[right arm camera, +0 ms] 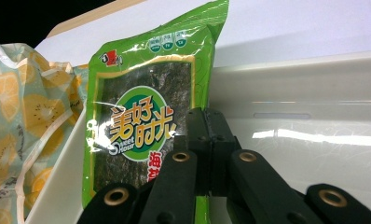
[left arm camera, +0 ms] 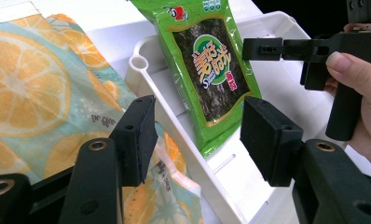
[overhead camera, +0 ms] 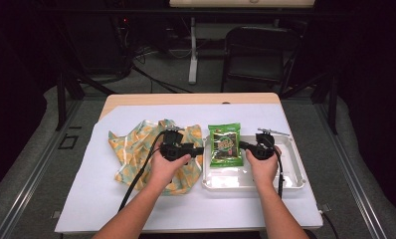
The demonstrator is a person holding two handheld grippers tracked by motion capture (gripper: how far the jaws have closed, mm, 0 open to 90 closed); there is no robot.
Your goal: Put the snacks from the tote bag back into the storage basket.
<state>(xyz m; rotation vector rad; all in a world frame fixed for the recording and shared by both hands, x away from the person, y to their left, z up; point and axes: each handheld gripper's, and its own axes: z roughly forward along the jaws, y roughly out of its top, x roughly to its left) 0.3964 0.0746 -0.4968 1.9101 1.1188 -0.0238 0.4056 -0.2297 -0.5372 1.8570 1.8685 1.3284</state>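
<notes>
A green seaweed snack packet (overhead camera: pixel 225 144) lies tilted in the left part of a white tray (overhead camera: pixel 250 181), its top resting over the far rim. My right gripper (overhead camera: pixel 242 145) meets the packet's right edge. In the right gripper view the jaws (right arm camera: pixel 208 140) are pressed together with the edge of the packet (right arm camera: pixel 137 126) running into their seam. My left gripper (overhead camera: pixel 201 149) is open at the tray's left rim. In the left gripper view its jaws (left arm camera: pixel 197 135) straddle the rim, short of the packet (left arm camera: pixel 211 70), with nothing between them.
A lemon-print cloth bag (overhead camera: pixel 136 144) lies crumpled on the white sheet left of the tray, under my left hand. The right half of the tray (right arm camera: pixel 314 116) is bare. A chair and a table leg stand beyond the far edge.
</notes>
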